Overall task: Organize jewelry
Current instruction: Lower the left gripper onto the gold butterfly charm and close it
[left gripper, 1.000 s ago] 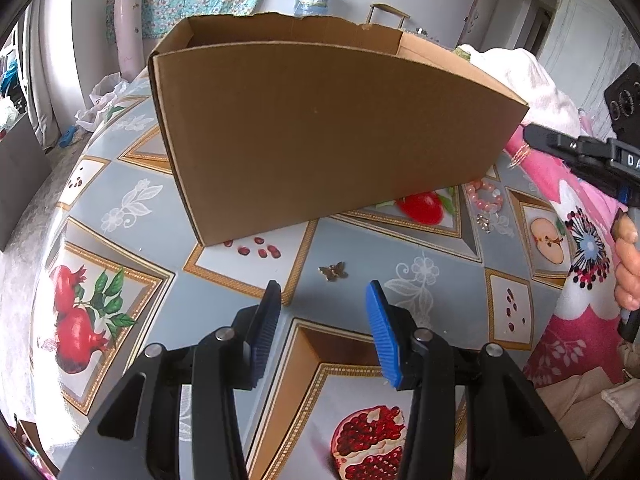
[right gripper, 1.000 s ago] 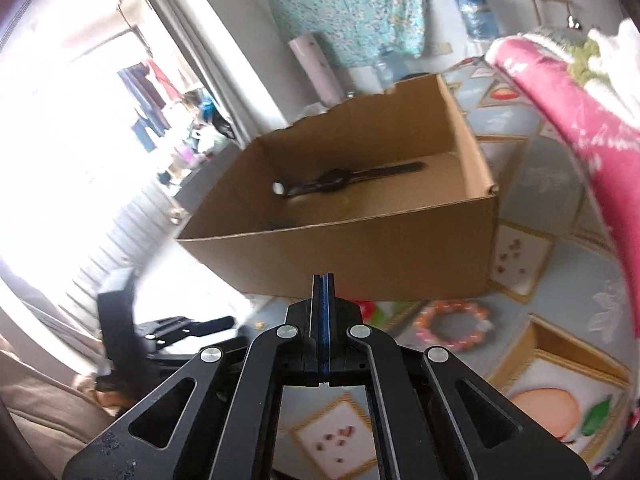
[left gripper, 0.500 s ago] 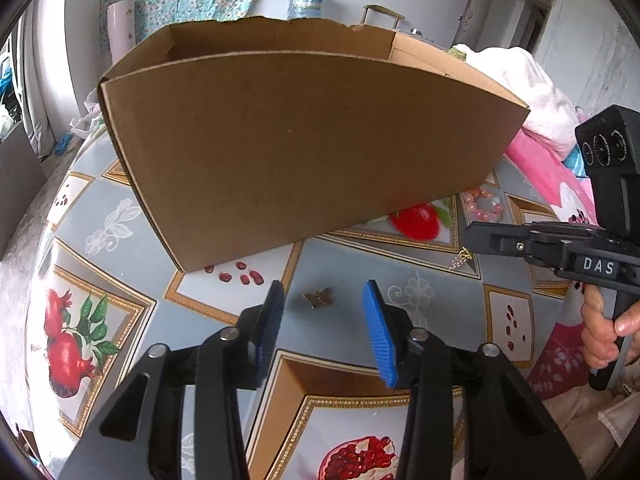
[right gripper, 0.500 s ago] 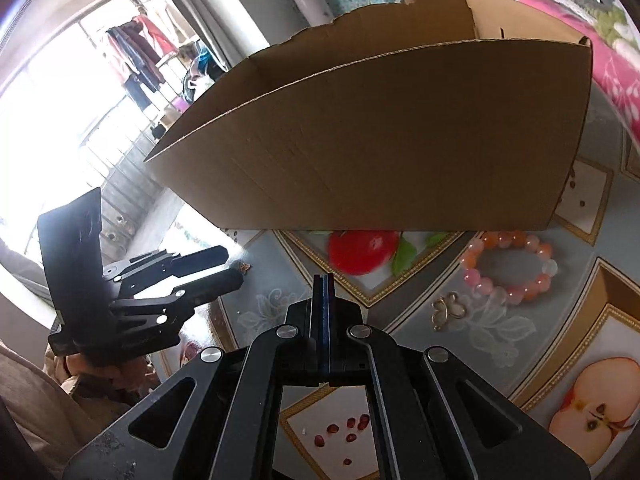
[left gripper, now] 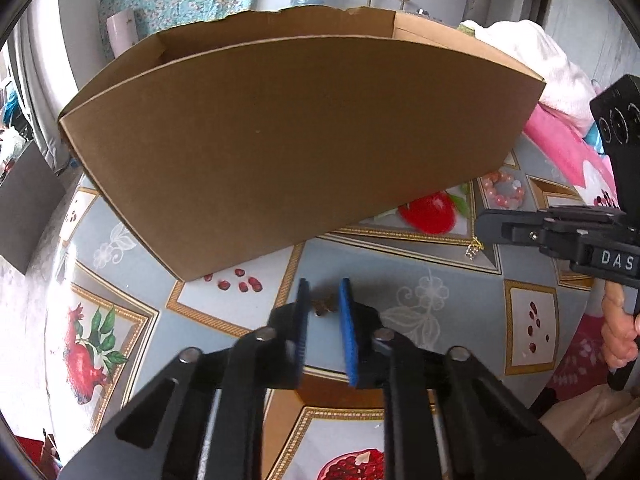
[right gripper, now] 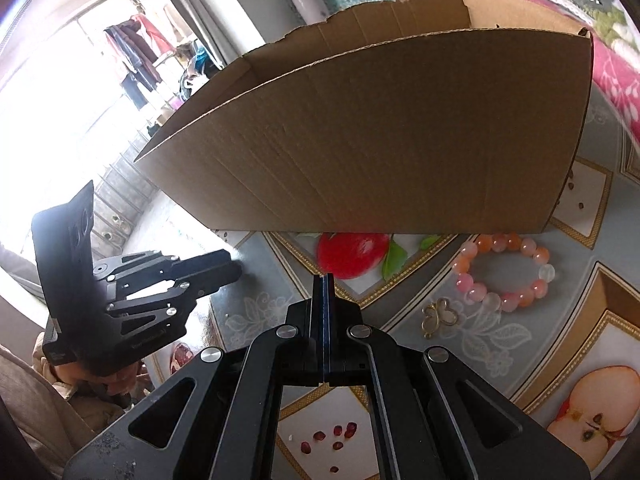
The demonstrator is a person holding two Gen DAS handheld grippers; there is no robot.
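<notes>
Jaws of left gripper (left gripper: 324,300) closing round one brooch (left gripper: 323,306) (right gripper (right gripper: 324,280) shut, empty).

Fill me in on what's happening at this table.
A person is sorting jewelry beside a cardboard box with a hand-held gripper in each hand. The left hand-held gripper has just been closing around a small bronze charm lying on the patterned tablecloth; a gap still shows beside the pads. The right hand-held gripper is shut, with a small gold piece dangling at its tip. A pink bead bracelet and a gold butterfly charm still lie on the cloth.
</notes>
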